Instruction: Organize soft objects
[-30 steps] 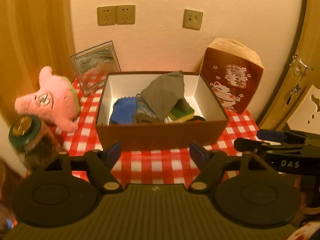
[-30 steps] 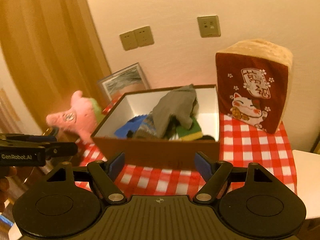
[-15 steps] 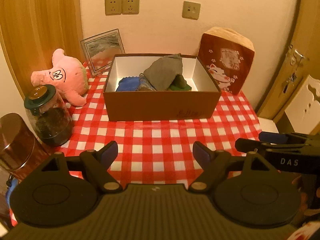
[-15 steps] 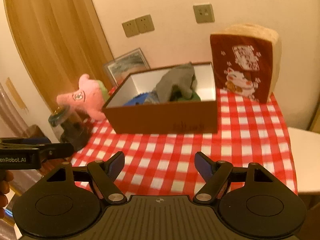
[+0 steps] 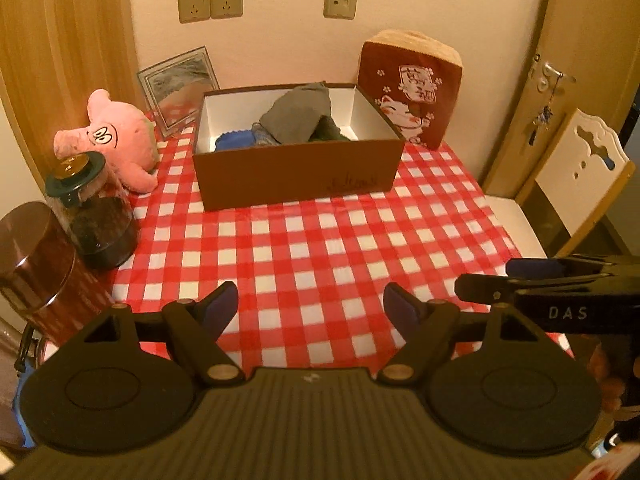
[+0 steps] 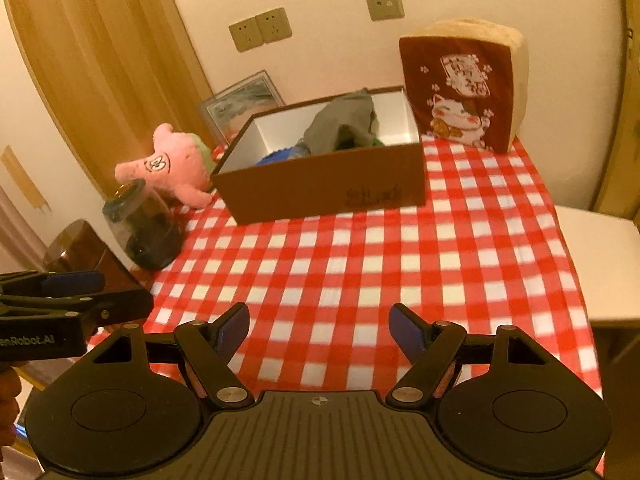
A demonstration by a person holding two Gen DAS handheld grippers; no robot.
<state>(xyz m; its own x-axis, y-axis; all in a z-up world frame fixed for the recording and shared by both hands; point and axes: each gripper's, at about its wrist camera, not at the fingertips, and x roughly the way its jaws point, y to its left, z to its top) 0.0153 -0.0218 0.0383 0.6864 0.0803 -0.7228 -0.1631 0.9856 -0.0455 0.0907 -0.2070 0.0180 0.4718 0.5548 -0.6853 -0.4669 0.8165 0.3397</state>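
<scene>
Risk lies with the grey cloth (image 5: 296,118) heaped in the brown cardboard box (image 5: 298,174): it may spill while both left gripper (image 5: 311,304) and right gripper (image 6: 319,326) hang wide apart, empty.

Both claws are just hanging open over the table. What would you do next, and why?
Probably send the left gripper toward the pink plush. It sits on the cloth outside the box, which already holds fabrics, and both grippers are open and empty; the right gripper is farther from it.
</scene>
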